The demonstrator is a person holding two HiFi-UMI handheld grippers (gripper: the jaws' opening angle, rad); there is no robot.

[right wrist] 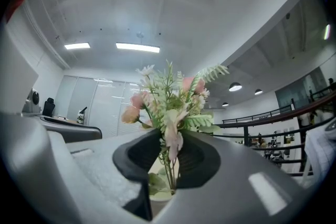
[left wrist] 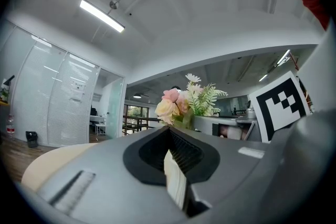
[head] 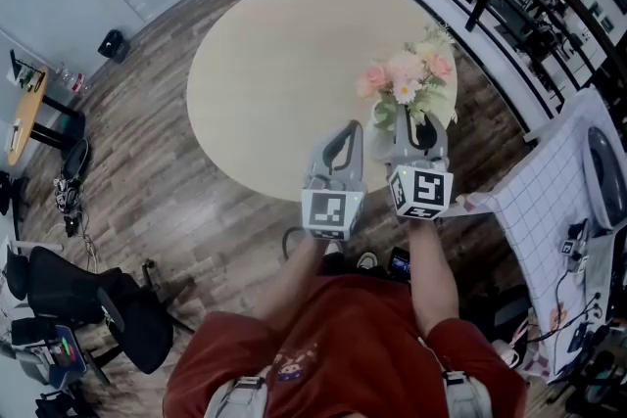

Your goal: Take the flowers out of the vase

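Our right gripper (head: 416,117) has its jaws closed narrowly on the stems of the flowers (head: 407,78), just above the vase (head: 382,128). Our left gripper (head: 347,130), beside the vase, is closed and empty.

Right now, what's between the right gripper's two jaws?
The stems of the flowers: the right gripper view shows the right gripper closed on them, with the blossoms spreading above its jaws.
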